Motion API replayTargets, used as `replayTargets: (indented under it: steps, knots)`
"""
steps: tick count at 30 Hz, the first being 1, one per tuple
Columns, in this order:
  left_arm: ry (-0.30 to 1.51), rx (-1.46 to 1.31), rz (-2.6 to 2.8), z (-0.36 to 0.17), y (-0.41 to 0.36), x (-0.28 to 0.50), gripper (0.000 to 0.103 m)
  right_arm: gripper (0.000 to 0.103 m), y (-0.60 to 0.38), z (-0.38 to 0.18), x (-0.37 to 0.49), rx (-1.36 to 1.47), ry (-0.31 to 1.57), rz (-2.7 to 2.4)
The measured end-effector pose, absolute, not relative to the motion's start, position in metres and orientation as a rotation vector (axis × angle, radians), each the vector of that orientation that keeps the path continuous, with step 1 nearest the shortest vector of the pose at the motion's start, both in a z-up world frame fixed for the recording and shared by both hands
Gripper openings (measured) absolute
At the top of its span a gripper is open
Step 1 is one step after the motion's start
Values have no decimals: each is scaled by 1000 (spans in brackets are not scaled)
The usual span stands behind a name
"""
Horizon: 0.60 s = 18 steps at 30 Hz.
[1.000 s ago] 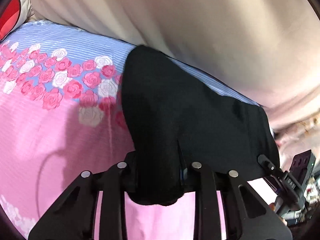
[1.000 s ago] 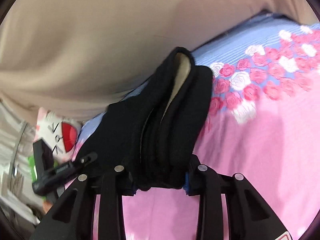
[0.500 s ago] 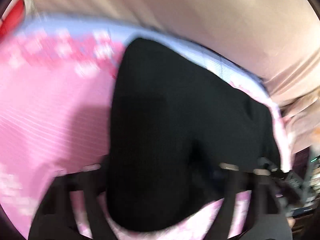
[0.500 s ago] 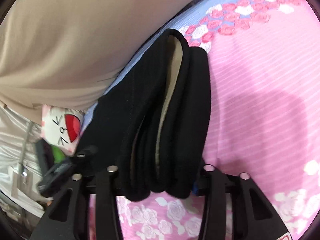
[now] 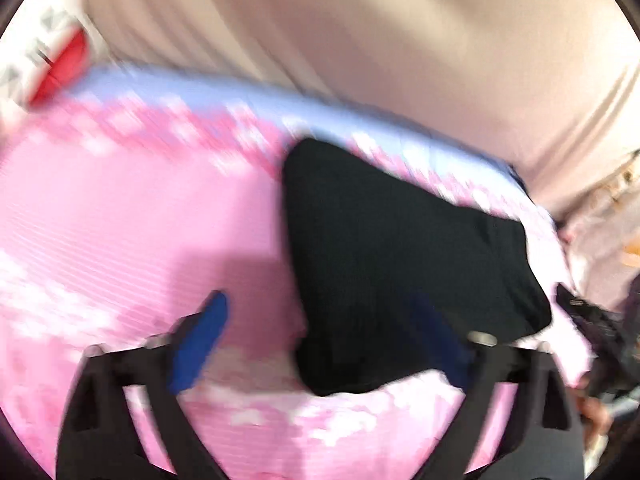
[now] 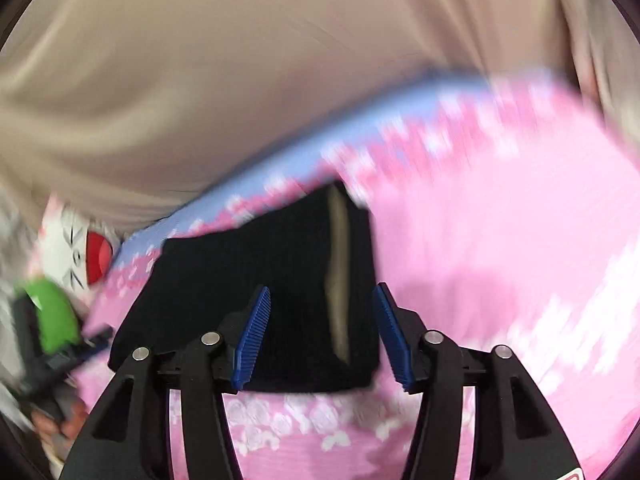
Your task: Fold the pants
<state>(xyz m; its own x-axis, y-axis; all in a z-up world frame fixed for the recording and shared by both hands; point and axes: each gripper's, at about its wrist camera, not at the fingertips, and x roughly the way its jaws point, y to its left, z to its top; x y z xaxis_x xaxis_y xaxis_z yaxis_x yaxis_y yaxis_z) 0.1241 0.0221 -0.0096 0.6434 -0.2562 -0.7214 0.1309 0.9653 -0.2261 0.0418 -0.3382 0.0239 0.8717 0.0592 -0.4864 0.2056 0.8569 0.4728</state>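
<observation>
- Releasing: both claws, clamped on the pants a second ago, now stand spread. Left claw [image 5: 320, 344] and right claw [image 6: 320, 336] hold nothing.
- Pants [image 6: 276, 300] lie folded on the pink sheet [image 6: 500, 260], lower centre of frame.
- Fold appears complete.

Both grippers let go now: the left gripper [image 5: 320, 340] and right gripper [image 6: 322, 332] spread wide, and the black pants [image 6: 280, 280] lie folded flat on the bedspread [image 6: 500, 260].
</observation>
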Motion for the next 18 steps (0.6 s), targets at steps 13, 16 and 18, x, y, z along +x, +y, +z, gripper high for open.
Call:
replayTargets:
  steps: [13, 16, 18]
  knots:
    - [747, 188, 4, -28, -20, 124, 93, 8, -338, 51, 142, 368, 601, -89]
    - [755, 207, 23, -34, -16, 124, 95, 14, -344, 21, 148, 366, 687, -208]
    - [774, 174, 31, -36, -2, 126, 96, 16, -332, 34, 120, 390, 602, -225]
